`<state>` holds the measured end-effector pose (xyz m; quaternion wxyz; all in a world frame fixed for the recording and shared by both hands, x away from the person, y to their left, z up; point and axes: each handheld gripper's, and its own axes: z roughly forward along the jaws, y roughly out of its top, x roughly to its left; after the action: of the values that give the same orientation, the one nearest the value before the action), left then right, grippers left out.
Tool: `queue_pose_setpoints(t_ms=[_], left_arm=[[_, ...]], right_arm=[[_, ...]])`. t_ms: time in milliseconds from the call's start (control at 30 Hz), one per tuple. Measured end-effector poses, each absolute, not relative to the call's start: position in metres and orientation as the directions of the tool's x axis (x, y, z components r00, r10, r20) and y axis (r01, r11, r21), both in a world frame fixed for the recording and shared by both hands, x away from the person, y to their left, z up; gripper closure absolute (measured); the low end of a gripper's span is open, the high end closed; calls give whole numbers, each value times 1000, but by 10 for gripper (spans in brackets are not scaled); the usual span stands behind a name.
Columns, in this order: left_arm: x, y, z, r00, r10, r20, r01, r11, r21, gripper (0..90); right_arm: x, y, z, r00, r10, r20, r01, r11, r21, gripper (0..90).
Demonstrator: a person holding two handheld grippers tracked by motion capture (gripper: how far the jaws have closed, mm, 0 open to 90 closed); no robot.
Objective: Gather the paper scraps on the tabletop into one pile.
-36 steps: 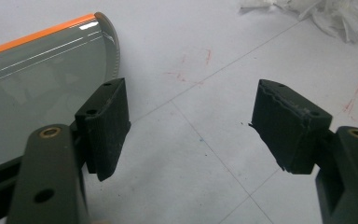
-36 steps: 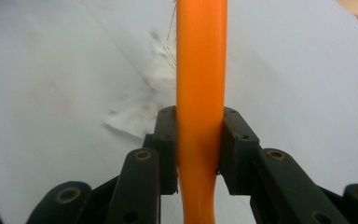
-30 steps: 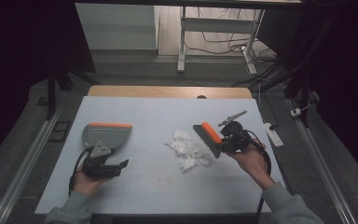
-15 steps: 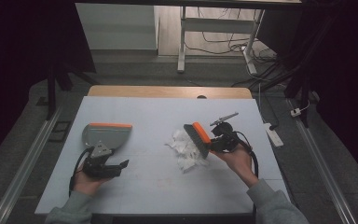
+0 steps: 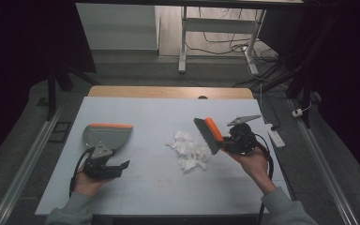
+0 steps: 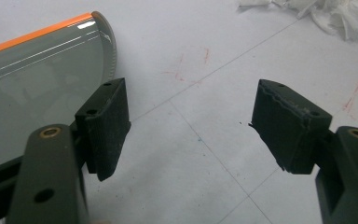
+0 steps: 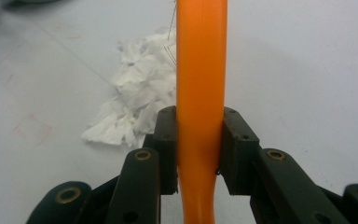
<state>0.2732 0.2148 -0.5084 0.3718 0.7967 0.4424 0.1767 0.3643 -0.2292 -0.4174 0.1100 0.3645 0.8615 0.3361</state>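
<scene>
The right gripper (image 5: 225, 142) had its jaws clamped on the orange handle of the brush (image 5: 208, 134), bristles hanging just right of the paper scraps (image 5: 188, 149) heaped mid-tabletop. Over on the left, the left gripper (image 5: 120, 165) sat with jaws wide apart and nothing between them, the grey dustpan (image 5: 106, 135) with its orange lip lying just beside it, well apart from the pile.

A good sweep from here looked to call for dropping the bristles to the surface on the far side of the scraps and drawing them leftward in short, low strokes, since light paper scatters easily. The pan likely needed gripping and bracing first, lip flat down.

The tabletop (image 5: 159, 112) was pale and matte, faintly gridded, with reddish smudges. Beyond it, the room was dim, with a desk frame and loose cables on the floor.
</scene>
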Motion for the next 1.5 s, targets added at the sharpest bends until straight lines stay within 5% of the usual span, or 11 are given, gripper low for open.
queue_pose_setpoints(t_ms=[900, 1500], left_arm=[[269, 213, -504, 547, 837, -39, 557, -328, 763, 281], [266, 212, -503, 556, 830, -37, 543, -330, 772, 281]], right_arm=[[318, -324, -461, -670, 742, 30, 489, 411, 769, 708], [313, -331, -472, -687, 726, 29, 463, 407, 787, 708]])
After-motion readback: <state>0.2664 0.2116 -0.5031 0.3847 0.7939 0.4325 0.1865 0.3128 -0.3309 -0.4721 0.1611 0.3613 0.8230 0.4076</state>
